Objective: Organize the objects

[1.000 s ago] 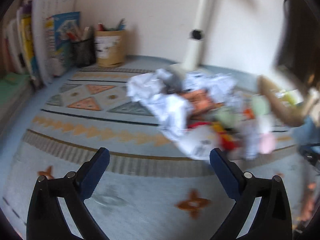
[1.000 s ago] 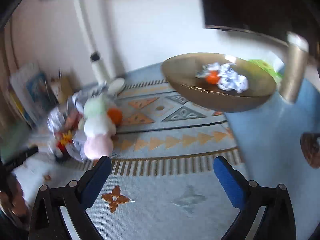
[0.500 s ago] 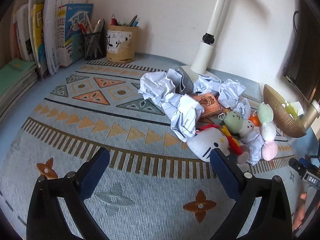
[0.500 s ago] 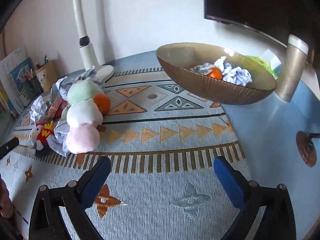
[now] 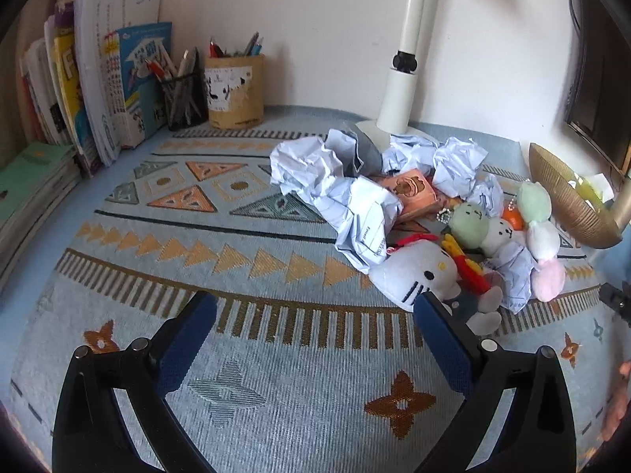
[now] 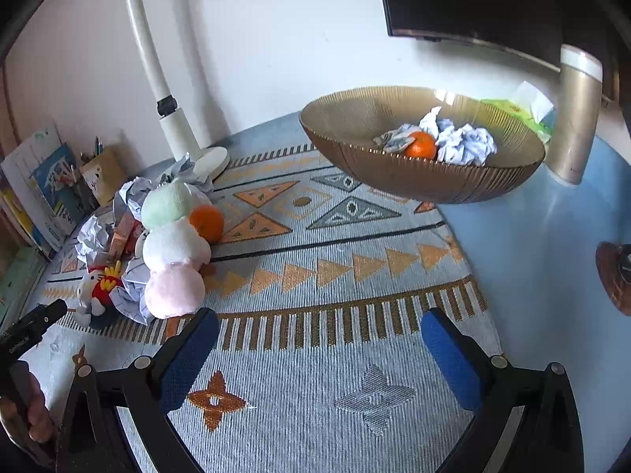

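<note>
Sorting barely begun: bowl (image 6: pixel 418 181) at the bench's right holds one orange (image 6: pixel 420 145) and some crumpled paper (image 6: pixel 465 144), while the heap of paper (image 5: pixel 335 173), plush toys (image 5: pixel 418 272) and a second orange (image 6: pixel 206 222) lies mid-mat, left tool (image 5: pixel 315 311) and right tool (image 6: pixel 319 327) both spread, empty.

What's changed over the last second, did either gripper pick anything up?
No. Both views swung and steadied; the left hand-held gripper and right hand-held gripper remain open and empty. The toy-and-paper pile, the bowl and its orange lie as before.
</note>
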Action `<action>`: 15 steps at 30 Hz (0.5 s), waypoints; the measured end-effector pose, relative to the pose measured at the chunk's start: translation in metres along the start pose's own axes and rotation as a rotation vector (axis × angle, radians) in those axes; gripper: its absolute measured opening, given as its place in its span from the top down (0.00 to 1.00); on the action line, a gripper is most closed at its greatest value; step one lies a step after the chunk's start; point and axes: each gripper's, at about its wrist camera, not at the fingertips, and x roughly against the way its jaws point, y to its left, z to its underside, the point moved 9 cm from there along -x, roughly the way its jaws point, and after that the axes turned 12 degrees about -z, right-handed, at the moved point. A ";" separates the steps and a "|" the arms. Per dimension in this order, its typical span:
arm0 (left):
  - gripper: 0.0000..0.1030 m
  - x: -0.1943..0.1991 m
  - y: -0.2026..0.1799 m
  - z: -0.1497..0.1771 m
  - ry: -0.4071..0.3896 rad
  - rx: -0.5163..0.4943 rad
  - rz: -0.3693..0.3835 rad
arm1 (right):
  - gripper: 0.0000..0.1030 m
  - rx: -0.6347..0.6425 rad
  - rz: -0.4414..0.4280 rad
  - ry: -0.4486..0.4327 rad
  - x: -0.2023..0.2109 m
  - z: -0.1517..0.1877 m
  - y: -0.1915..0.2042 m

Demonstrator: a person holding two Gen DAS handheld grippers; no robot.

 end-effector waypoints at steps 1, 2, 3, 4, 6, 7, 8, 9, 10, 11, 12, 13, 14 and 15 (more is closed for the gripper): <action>0.03 0.000 0.000 0.000 0.001 -0.002 -0.001 | 0.00 0.002 0.004 -0.004 0.001 0.000 0.000; 0.03 0.000 -0.001 0.001 0.003 -0.003 0.003 | 0.00 0.003 0.006 -0.002 0.001 0.000 0.000; 0.03 0.000 -0.001 0.001 0.005 -0.006 0.005 | 0.00 0.004 0.004 0.003 0.000 0.000 -0.001; 0.03 0.001 -0.001 0.002 0.004 -0.007 0.006 | 0.00 0.001 0.006 0.007 -0.001 0.000 -0.001; 0.03 0.003 -0.002 0.002 -0.003 -0.010 0.008 | 0.00 -0.005 0.007 0.004 0.000 0.000 -0.002; 0.03 0.003 -0.002 0.001 -0.003 -0.011 0.007 | 0.00 -0.007 0.005 0.001 0.001 0.000 -0.003; 0.03 0.003 -0.002 0.002 0.001 -0.015 0.006 | 0.00 -0.010 0.002 -0.002 0.001 -0.001 -0.003; 0.03 0.002 -0.003 0.002 0.004 -0.018 0.007 | 0.00 -0.013 -0.002 -0.001 0.001 -0.001 -0.003; 0.03 0.002 -0.003 0.002 0.003 -0.019 0.007 | 0.00 -0.016 -0.006 0.003 0.000 -0.001 -0.004; 0.03 0.004 -0.003 0.002 -0.004 -0.018 0.006 | 0.00 -0.020 -0.013 0.008 0.000 0.000 -0.004; 0.02 0.004 -0.002 0.001 -0.009 -0.016 0.005 | 0.00 -0.023 -0.013 0.006 0.000 -0.001 -0.004; 0.02 0.004 -0.002 0.001 -0.011 -0.014 0.004 | 0.00 -0.024 -0.013 -0.001 0.001 -0.001 -0.004; 0.03 0.003 -0.002 0.001 -0.009 -0.015 0.005 | 0.00 -0.024 -0.013 -0.008 0.002 -0.001 -0.004; 0.03 0.002 -0.003 0.001 -0.002 -0.016 0.008 | 0.00 -0.023 -0.013 -0.012 0.003 -0.002 -0.004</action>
